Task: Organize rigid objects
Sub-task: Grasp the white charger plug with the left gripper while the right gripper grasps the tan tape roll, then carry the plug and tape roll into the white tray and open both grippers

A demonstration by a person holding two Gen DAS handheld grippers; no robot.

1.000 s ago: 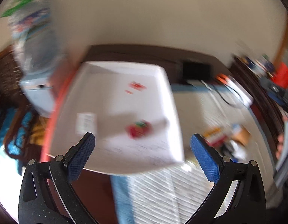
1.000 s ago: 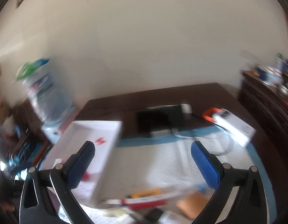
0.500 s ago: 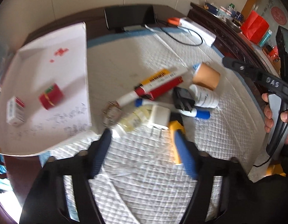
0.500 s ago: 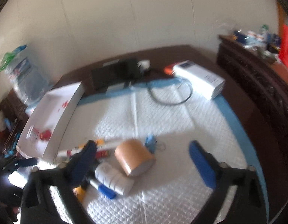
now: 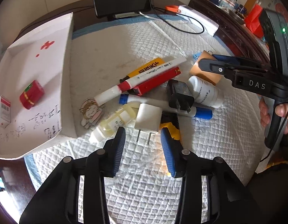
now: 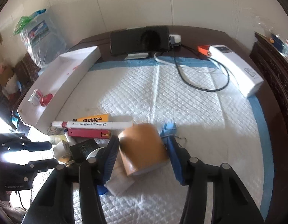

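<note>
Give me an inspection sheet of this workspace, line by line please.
Surface: white quilted pad with blue border on a dark wooden table.
Job's things: brown tape roll, white plug adapter, white marker pen and red slim box piled together; small red box inside the white cardboard tray.
Clutter: nothing seen.
Grippers: left gripper closing around the adapter's prongs; right gripper closing around the tape roll.
Cables: black cable looped on the pad.
Surroundings: black phone on a stand, plastic bag.
</note>
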